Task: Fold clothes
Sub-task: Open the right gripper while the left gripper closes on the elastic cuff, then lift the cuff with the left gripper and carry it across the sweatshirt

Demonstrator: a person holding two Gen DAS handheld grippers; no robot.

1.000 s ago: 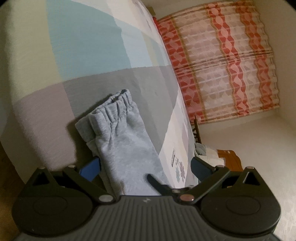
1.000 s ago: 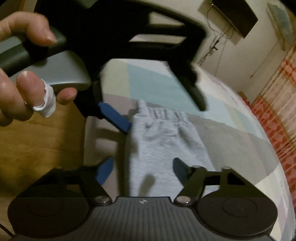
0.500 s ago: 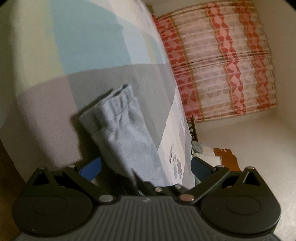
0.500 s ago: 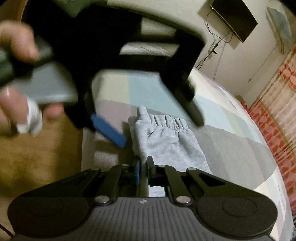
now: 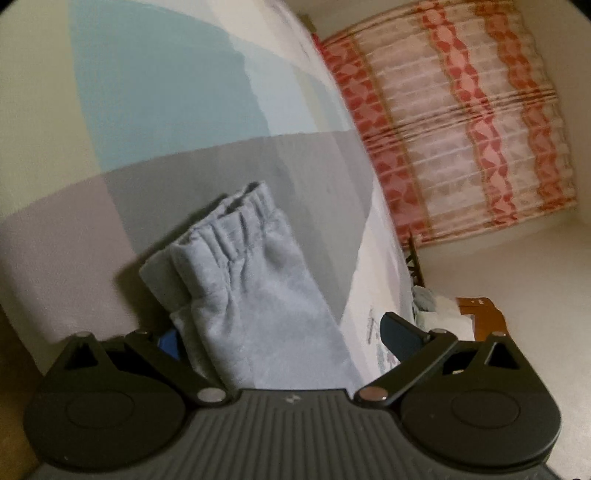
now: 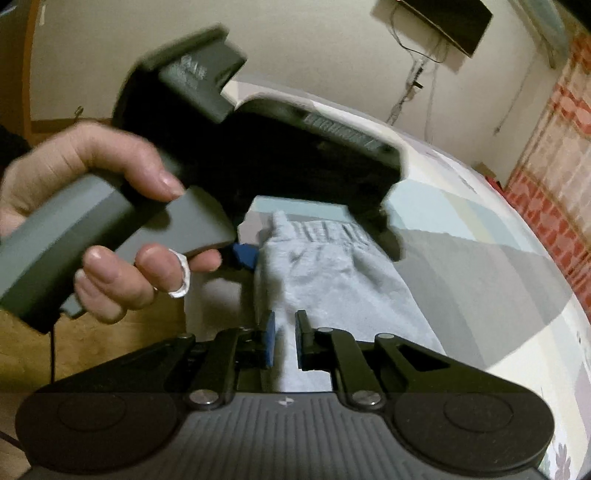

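Note:
A pale grey garment (image 5: 258, 295) with a gathered elastic band lies on the patchwork bed cover (image 5: 147, 92), near the bed's edge. My left gripper (image 5: 280, 330) is open, one finger on each side of the cloth's near end. In the right wrist view the same garment (image 6: 332, 280) runs away from me. My right gripper (image 6: 285, 339) is shut on a ridge of its near edge. A hand (image 6: 92, 177) holds the left gripper's handle over the garment's band, and one blue finger pad (image 6: 243, 256) shows beside the cloth.
A red and cream patterned curtain (image 5: 461, 129) hangs beyond the bed. A wooden floor (image 6: 110, 343) lies left of the bed edge. A dark screen (image 6: 450, 18) with cables is mounted on the far wall. Wooden furniture (image 5: 480, 314) stands past the bed's far corner.
My right gripper went from open to shut on the garment's near edge. The left gripper stayed open and shifted above the cloth; the garment bunched, then spread again.

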